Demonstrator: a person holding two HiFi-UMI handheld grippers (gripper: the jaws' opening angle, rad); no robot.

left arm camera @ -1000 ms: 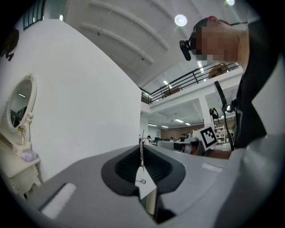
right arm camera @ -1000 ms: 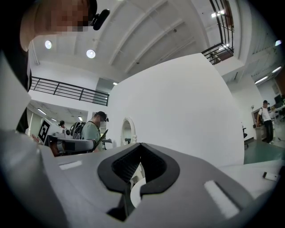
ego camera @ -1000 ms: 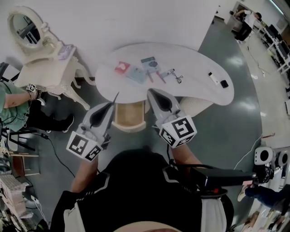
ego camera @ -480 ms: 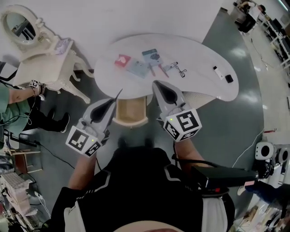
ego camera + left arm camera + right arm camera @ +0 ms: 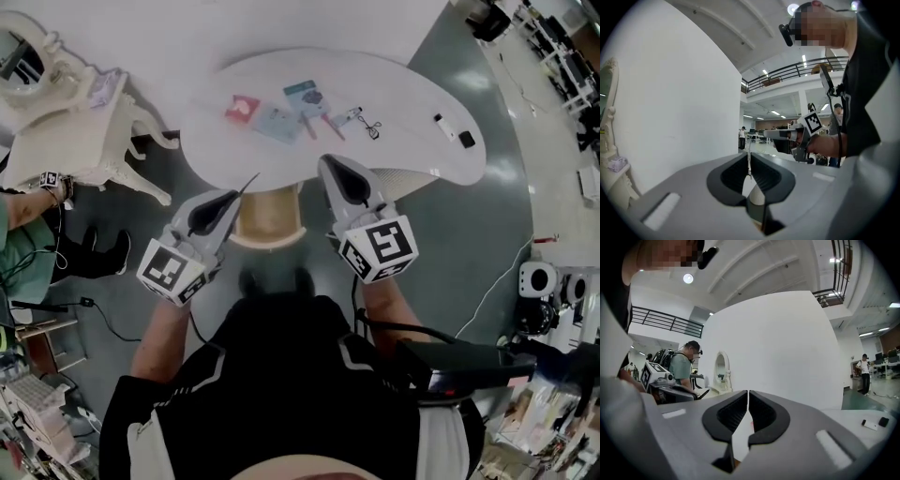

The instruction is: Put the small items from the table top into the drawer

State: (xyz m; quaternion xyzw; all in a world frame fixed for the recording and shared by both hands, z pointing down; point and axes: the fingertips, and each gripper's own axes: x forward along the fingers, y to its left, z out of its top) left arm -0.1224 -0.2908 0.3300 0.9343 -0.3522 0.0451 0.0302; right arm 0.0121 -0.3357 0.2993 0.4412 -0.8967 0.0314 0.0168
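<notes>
The left gripper (image 5: 251,180) and right gripper (image 5: 330,164) both have their jaws closed together on nothing, with the open drawer (image 5: 267,217) between them and the small items (image 5: 277,123) on the table (image 5: 403,92) just beyond their tips.

The grey left gripper (image 5: 251,180) and right gripper (image 5: 328,161) bear black-and-white square markers. Ahead of their jaws the white surface (image 5: 403,94) holds a red packet (image 5: 242,109), a pale blue packet (image 5: 277,123) and a teal card (image 5: 302,93); right of the jaws lie a white item (image 5: 442,128) and a black item (image 5: 466,140).
</notes>
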